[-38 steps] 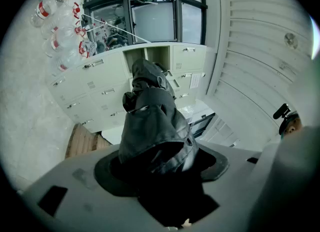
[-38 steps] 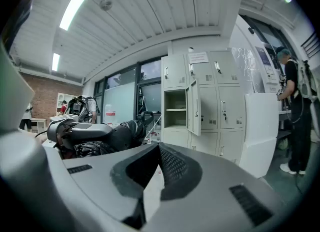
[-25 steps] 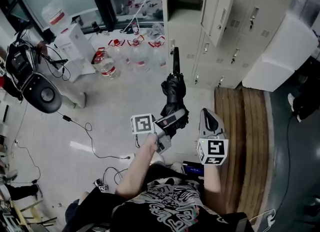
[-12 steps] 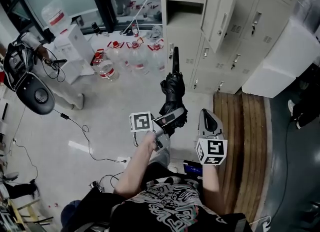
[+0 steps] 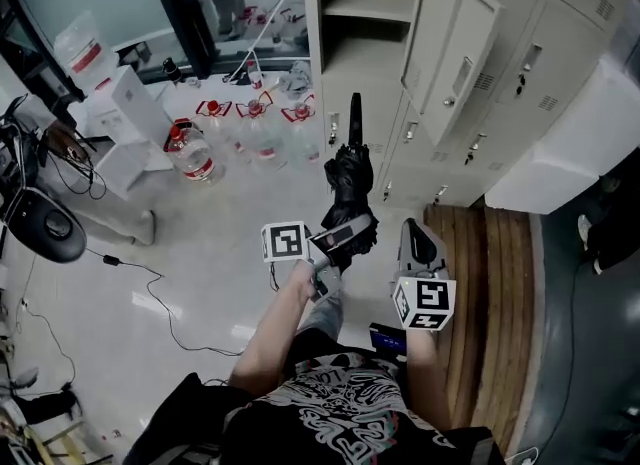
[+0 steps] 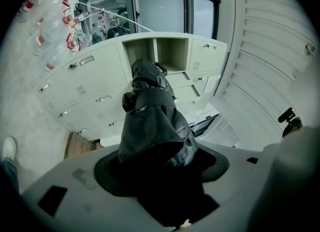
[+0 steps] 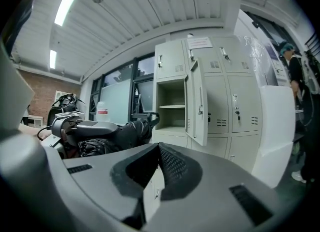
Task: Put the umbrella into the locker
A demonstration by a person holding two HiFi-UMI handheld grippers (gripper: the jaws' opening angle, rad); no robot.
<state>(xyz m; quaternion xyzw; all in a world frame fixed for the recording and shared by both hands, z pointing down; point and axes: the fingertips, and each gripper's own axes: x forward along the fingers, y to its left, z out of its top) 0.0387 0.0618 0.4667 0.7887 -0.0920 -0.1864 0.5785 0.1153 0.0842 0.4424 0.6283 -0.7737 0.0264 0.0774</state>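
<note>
While we face a bank of lockers, our left gripper (image 5: 345, 233) is clamped on a folded black umbrella (image 5: 348, 175). The umbrella is held out roughly level, with its far end toward the open locker (image 5: 345, 58). The door (image 5: 455, 53) hangs wide at the right. Our right gripper (image 5: 417, 233) sits just beside the left, jaws together and empty. We judge this to be the carrying step, as the umbrella is not yet inside. The next move calls for closing in, steering the far end past the door's edge into the bay, then letting go.
</note>
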